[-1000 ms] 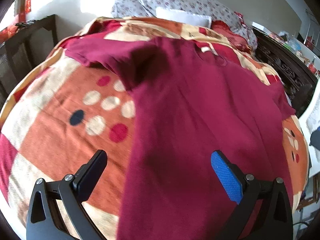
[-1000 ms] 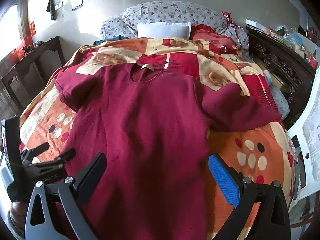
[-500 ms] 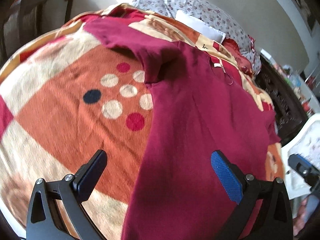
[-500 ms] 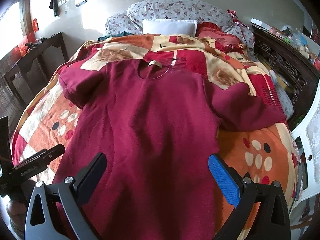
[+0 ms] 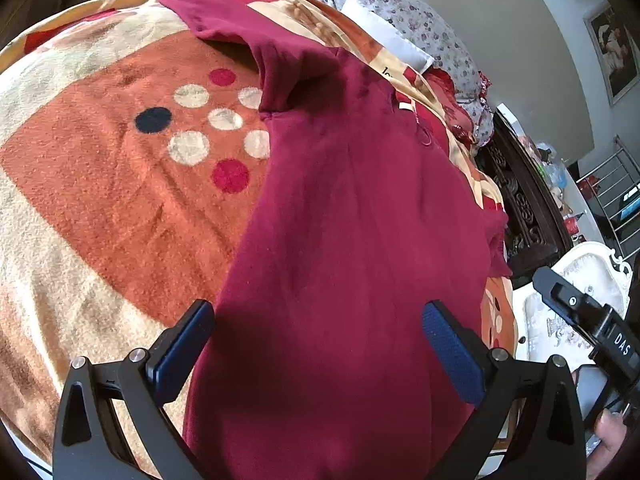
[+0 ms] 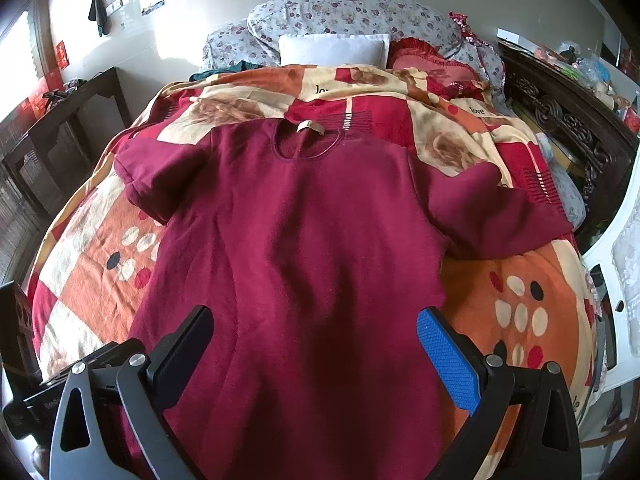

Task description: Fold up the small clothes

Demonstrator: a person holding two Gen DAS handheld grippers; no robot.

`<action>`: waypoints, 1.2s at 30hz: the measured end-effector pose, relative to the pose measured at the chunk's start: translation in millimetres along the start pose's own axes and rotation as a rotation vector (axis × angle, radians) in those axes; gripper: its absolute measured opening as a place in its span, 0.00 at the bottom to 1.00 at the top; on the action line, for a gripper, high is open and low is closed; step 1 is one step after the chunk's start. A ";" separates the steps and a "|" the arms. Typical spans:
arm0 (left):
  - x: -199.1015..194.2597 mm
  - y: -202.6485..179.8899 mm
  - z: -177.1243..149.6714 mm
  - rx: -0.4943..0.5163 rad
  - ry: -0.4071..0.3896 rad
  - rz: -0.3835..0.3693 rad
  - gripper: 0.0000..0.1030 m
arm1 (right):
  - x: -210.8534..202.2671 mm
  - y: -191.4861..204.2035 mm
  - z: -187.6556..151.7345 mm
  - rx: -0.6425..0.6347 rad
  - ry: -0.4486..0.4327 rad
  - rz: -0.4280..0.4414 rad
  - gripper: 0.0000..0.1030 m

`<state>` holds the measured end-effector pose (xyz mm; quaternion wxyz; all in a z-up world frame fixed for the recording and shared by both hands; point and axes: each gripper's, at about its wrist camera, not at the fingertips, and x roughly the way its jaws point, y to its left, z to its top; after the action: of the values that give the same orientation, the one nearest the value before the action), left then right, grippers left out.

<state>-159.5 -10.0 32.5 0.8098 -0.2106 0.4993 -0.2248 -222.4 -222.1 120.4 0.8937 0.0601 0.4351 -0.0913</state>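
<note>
We have the maroon shirt (image 6: 304,240) spread face up on the patterned blanket (image 6: 516,280), its long axis running straight away from us, hem nearest our tools and the neckline (image 6: 306,142) far up toward the pillows (image 6: 334,48). Our right gripper (image 6: 314,344) hangs released over the lower middle of the shirt, jaws wide and holding nothing; our left gripper (image 5: 318,344) is likewise spread and empty, set over the shirt's left side edge, where cloth meets blanket. The left sleeve (image 5: 240,20) lies out to the far left of that tool, the right sleeve (image 6: 496,208) out across the blanket on the other side, so each hand is nearer its own sleeve. We judge that a fold across the long axis, or a sleeve turned in first, is what comes next. Compared with a second ago, our left tool has swung leftward and lower, showing more blanket and the dotted patch (image 5: 208,128) larger, while the right view has barely shifted.
</note>
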 end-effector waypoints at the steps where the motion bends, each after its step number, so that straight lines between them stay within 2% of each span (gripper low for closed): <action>1: 0.4 0.3 0.1 -0.002 0.000 0.000 1.00 | 0.2 0.9 0.0 -0.001 0.001 0.000 1.00; 18: 5.2 0.5 6.2 0.031 -0.014 0.081 1.00 | 19.6 2.4 -1.7 -0.015 0.021 0.023 1.00; 24: -2.7 6.1 30.4 0.075 -0.089 0.213 1.00 | 41.5 8.1 4.1 -0.019 0.035 0.062 1.00; 28: -7.1 16.3 46.1 0.068 -0.123 0.268 1.00 | 53.0 16.3 8.6 -0.040 0.044 0.080 1.00; 36: -5.6 21.3 52.7 0.062 -0.123 0.297 1.00 | 62.3 17.4 9.6 -0.043 0.064 0.090 1.00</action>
<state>-110.9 16.5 46.1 0.8692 -0.1226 0.4674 -0.1046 -173.5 -213.8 77.7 0.8837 0.0634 0.4620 -0.0400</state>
